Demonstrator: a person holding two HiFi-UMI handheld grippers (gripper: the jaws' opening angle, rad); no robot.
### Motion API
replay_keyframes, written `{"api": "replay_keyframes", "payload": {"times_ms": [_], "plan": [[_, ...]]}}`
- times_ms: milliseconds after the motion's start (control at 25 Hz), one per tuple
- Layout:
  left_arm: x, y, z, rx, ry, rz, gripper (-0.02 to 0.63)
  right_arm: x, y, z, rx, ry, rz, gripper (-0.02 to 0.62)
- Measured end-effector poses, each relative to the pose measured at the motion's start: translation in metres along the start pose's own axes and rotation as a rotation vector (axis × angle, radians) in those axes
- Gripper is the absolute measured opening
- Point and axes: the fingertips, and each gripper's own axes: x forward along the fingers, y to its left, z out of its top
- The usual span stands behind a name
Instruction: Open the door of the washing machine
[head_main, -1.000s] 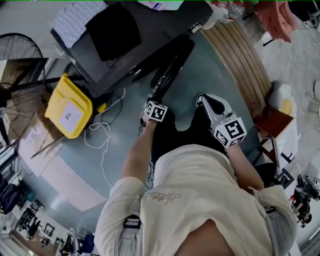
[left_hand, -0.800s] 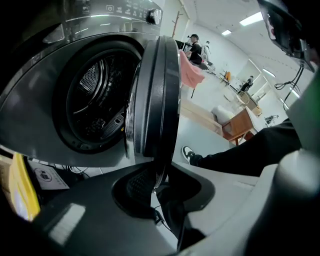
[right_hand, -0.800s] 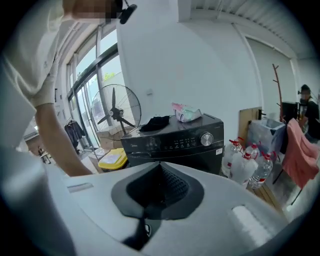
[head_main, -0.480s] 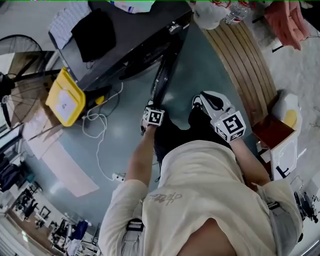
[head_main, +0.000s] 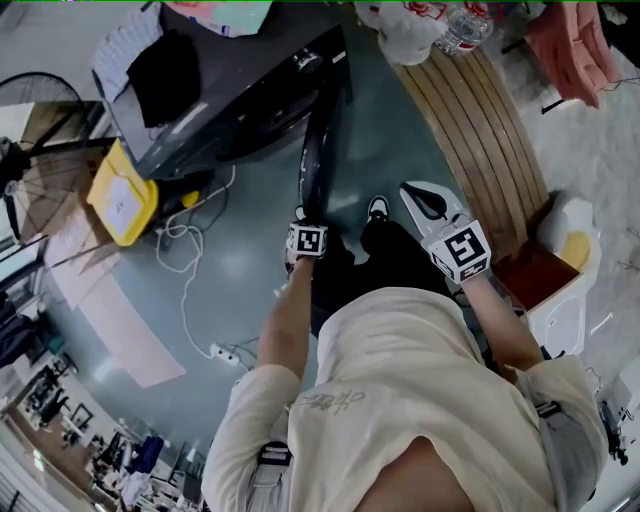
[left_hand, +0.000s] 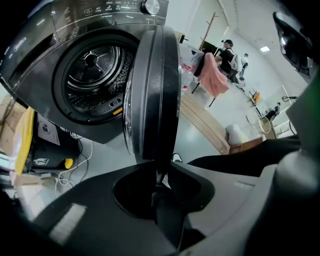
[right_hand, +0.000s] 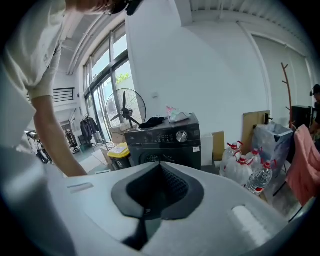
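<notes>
1. Washing machine (head_main: 255, 60): landmark.
2. Door (head_main: 314, 165): swung out from its front.
3. Cloth (head_main: 165, 72): on its top.
4. Lidded bin (head_main: 120, 195): at its left side.
5. Pedestal fan (right_hand: 126, 107): behind-left.
6. Water bottles (right_hand: 260, 179): right.

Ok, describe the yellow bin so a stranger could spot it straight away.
Find the dark grey front-loading washing machine with its round door swung open. On the floor at its side away from the curved wooden slats stands the yellow plastic bin. It alone is bright yellow, with a white label on top, beside a black standing fan.
</notes>
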Motion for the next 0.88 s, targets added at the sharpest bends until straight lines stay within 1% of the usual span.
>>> {"api": "replay_keyframes", "payload": {"times_ms": [80, 200, 320, 360, 400, 440, 560, 600, 640, 720, 760, 840, 880], "plan": [[0.001, -0.014, -0.002, -0.034, 0.004, -0.023, 0.087, -0.007, 0.004, -0.005, -0.023, 0.007, 0.007, 0.002], [0.004, -0.048, -0.009, -0.101, 0.036, -0.136, 0.085, -0.019, 0.011, -0.015, -0.044, 0.018, 0.029, 0.002], [0.008, -0.083, -0.015, -0.164, 0.071, -0.259, 0.084, -0.028, 0.014, -0.03, -0.015, 0.033, 0.023, 0.002], [0.009, -0.09, -0.016, -0.178, 0.076, -0.284, 0.084, -0.029, 0.015, -0.033, -0.007, 0.035, 0.018, 0.002], [0.011, -0.094, -0.015, -0.185, 0.074, -0.293, 0.084, -0.031, 0.017, -0.035, -0.001, 0.033, 0.015, 0.002], [0.012, -0.093, -0.012, -0.183, 0.064, -0.281, 0.084, -0.032, 0.018, -0.036, 0.002, 0.029, 0.013, 0.002], [0.013, -0.07, 0.006, -0.126, -0.009, -0.15, 0.083, -0.04, 0.022, -0.041, -0.006, 0.032, 0.008, 0.002], [0.013, -0.071, 0.01, -0.118, -0.03, -0.145, 0.083, -0.044, 0.024, -0.042, -0.008, 0.033, 0.006, 0.002], [0.013, -0.079, 0.012, -0.125, -0.044, -0.177, 0.083, -0.048, 0.025, -0.043, -0.008, 0.032, 0.004, 0.002], [0.016, -0.104, 0.013, -0.169, -0.054, -0.29, 0.081, -0.056, 0.028, -0.044, -0.005, 0.028, -0.003, 0.002], [0.018, -0.106, 0.014, -0.172, -0.061, -0.291, 0.08, -0.061, 0.028, -0.046, -0.002, 0.03, -0.009, 0.002], [0.019, -0.087, 0.02, -0.138, -0.081, -0.187, 0.08, -0.07, 0.028, -0.052, 0.005, 0.037, -0.023, 0.002], [0.019, -0.08, 0.022, -0.122, -0.089, -0.152, 0.08, -0.074, 0.029, -0.053, 0.007, 0.04, -0.029, 0.002]]}}
